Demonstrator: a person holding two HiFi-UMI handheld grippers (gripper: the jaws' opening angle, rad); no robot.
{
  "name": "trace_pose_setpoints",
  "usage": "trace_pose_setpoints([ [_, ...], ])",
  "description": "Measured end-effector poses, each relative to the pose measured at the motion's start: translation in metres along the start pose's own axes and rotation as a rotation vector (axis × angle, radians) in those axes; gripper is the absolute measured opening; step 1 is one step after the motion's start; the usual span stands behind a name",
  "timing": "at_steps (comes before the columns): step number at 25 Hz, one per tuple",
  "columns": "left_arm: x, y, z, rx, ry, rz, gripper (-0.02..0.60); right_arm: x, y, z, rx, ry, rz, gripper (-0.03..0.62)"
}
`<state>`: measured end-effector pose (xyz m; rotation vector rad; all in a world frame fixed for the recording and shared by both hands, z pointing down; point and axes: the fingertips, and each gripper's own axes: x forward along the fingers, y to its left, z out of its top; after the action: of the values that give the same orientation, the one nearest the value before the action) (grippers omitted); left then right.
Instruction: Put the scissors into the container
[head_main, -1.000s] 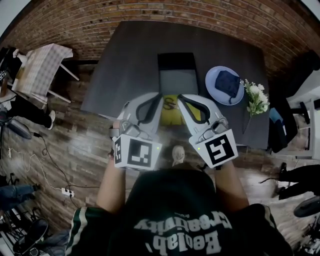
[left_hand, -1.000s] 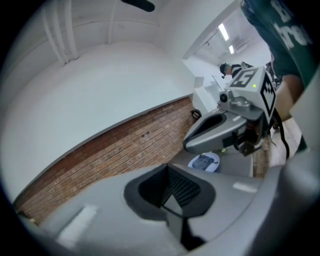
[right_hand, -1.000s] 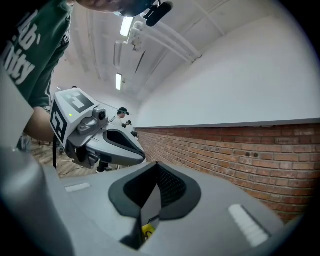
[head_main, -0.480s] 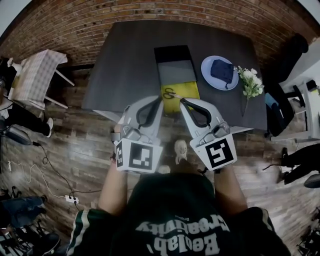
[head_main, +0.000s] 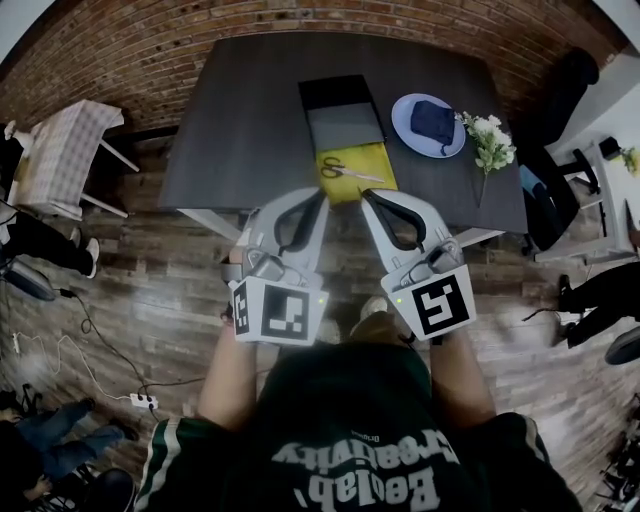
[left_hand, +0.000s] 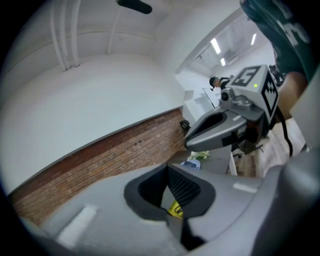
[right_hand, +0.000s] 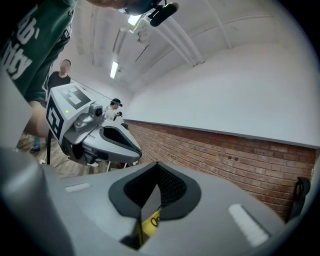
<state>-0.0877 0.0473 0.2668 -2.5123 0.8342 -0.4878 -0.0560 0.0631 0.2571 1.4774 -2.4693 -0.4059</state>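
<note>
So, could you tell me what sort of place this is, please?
Probably a lab or studio space rather than a home: brick wall, wood-plank floor with a trailing power strip, and a dark table.

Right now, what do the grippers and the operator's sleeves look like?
The left gripper and right gripper are light grey tapered shells with black ribbed pads, each with a white cube bearing black square markers at the rear. Dark green top, white lettering, white-striped sleeves.
</note>
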Motion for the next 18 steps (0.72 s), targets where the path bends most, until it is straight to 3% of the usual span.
trace_pose_setpoints([
  [9,-0.008,0.009,0.01,0.007,-0.001,0.042,0.003,-0.004,0.004,0.009,-0.063,0.01,0.011,0.006],
  [18,-0.007,0.005,0.008,0.011,0.008,0.045,0.003,-0.006,-0.001,0.009,-0.055,-0.003,0.002,0.006],
])
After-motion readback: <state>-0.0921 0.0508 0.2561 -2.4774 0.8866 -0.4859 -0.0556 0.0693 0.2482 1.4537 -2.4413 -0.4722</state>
